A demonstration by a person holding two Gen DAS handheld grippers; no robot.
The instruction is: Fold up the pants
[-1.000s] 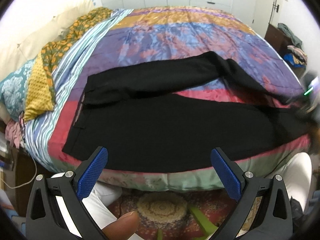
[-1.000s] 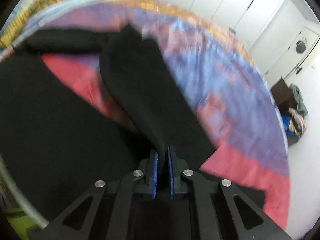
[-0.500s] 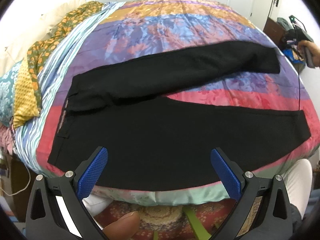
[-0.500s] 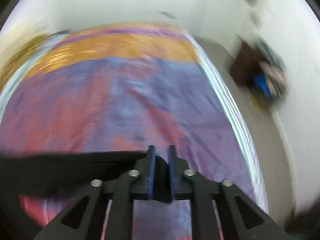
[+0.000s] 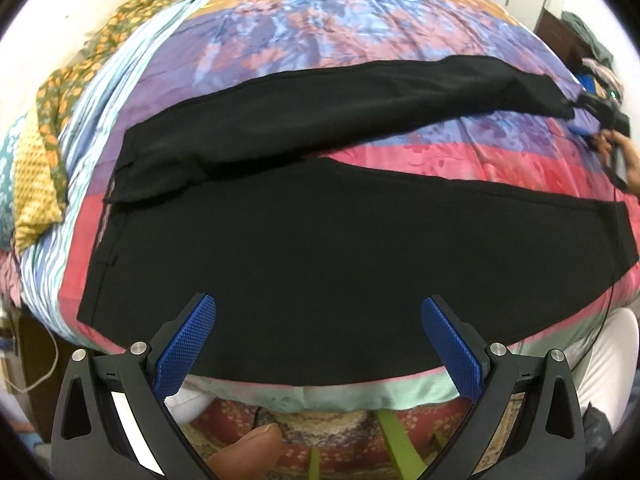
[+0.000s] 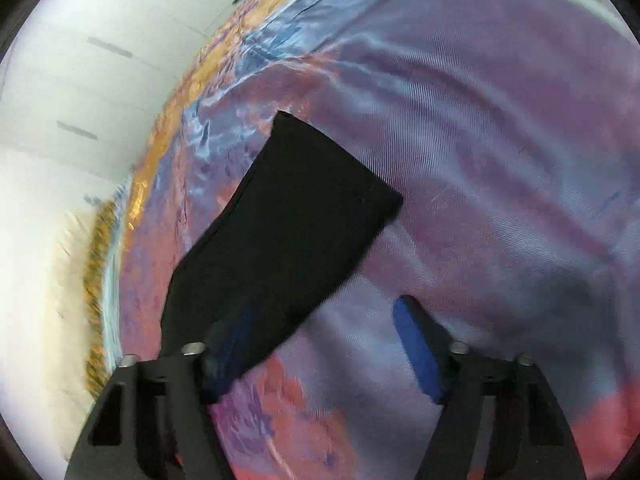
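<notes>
Below, the left gripper (image 5: 318, 344) hangs with its blue pads (image 5: 186, 346) spread wide, holding nothing, over the near edge of the bed. Directly ahead of its fingertips lie the black pants (image 5: 320, 248), spread across the multicoloured patchwork bedspread (image 5: 360, 24). The nearer leg runs flat across the full width in front of the claw; the farther leg angles away to the right beyond it, with a wedge of pink and purple bedspread showing between the two. The waistband sits ahead and to the left of the claw. Farther left, a yellow-and-green floral cloth (image 5: 44, 136) lies along the bed's side.

In the right wrist view, the right gripper (image 6: 320, 354) is also parted and grips nothing. The hem end of one pant leg (image 6: 288, 240) lies flat on the bedspread ahead of the claw, its fabric passing close by the left finger (image 6: 224, 356); whether they touch cannot be told through the blur. The right finger (image 6: 416, 354) stands over bare bedspread.
</notes>
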